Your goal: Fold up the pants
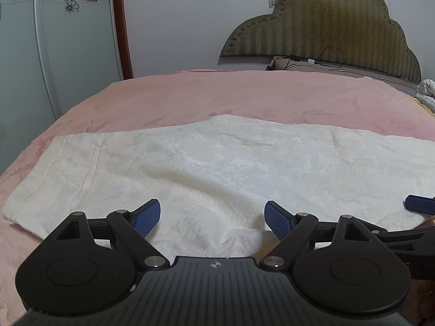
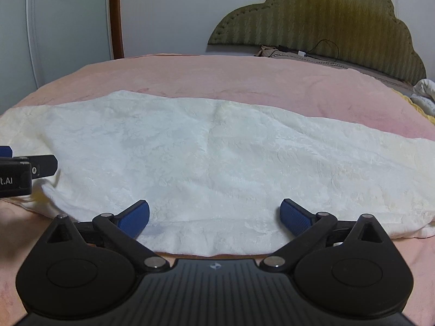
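Cream-white fleecy pants (image 1: 212, 168) lie flat across a pink bedspread (image 1: 217, 92), stretched left to right. My left gripper (image 1: 212, 218) is open and empty, its blue pads over the pants' near edge. The pants also show in the right wrist view (image 2: 231, 157), narrowing toward the right. My right gripper (image 2: 214, 216) is open and empty just over the pants' near edge. The right gripper's blue fingertip (image 1: 418, 203) shows at the left view's right edge. Part of the left gripper (image 2: 27, 172) shows at the right view's left edge.
A padded olive headboard (image 1: 326, 27) stands at the far right with a pillow and a black cable (image 1: 329, 57) below it. A wardrobe with flower stickers (image 1: 54, 27) and a brown door frame stand at the left. Crumpled bedding (image 1: 426, 92) lies at the right edge.
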`<state>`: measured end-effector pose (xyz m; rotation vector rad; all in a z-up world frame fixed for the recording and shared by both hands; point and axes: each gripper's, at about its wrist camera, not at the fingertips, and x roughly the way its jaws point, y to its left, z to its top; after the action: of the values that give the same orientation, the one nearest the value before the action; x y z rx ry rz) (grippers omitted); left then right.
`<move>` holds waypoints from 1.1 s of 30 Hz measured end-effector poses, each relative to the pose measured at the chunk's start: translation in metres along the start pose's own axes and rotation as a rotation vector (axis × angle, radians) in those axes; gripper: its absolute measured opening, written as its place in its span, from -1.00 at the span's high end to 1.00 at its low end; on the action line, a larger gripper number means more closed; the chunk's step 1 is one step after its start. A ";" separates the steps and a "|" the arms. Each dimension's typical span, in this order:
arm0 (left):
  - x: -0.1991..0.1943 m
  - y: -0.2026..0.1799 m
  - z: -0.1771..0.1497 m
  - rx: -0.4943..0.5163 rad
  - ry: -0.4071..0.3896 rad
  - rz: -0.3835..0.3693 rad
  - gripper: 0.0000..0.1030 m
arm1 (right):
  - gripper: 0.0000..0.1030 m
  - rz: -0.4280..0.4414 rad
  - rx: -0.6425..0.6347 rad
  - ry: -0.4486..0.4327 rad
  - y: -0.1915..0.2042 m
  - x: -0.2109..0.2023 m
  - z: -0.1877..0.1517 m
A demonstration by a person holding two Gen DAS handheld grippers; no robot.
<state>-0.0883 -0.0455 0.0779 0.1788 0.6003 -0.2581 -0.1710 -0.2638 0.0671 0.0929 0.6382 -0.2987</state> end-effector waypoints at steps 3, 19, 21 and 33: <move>0.001 0.000 0.000 -0.001 0.005 0.000 -0.68 | -1.00 0.006 0.006 -0.001 -0.003 -0.001 -0.001; 0.003 -0.010 -0.003 0.040 0.008 -0.017 -0.68 | -1.00 0.024 0.025 0.006 -0.008 -0.002 0.000; 0.002 -0.009 -0.002 0.043 0.005 -0.016 -0.68 | -1.00 0.023 0.023 0.006 -0.008 -0.002 0.000; 0.000 -0.015 -0.002 0.068 -0.019 -0.009 -0.68 | -1.00 0.023 0.024 0.007 -0.008 -0.003 0.000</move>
<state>-0.0941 -0.0592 0.0753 0.2387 0.5742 -0.2890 -0.1755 -0.2712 0.0687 0.1245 0.6403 -0.2836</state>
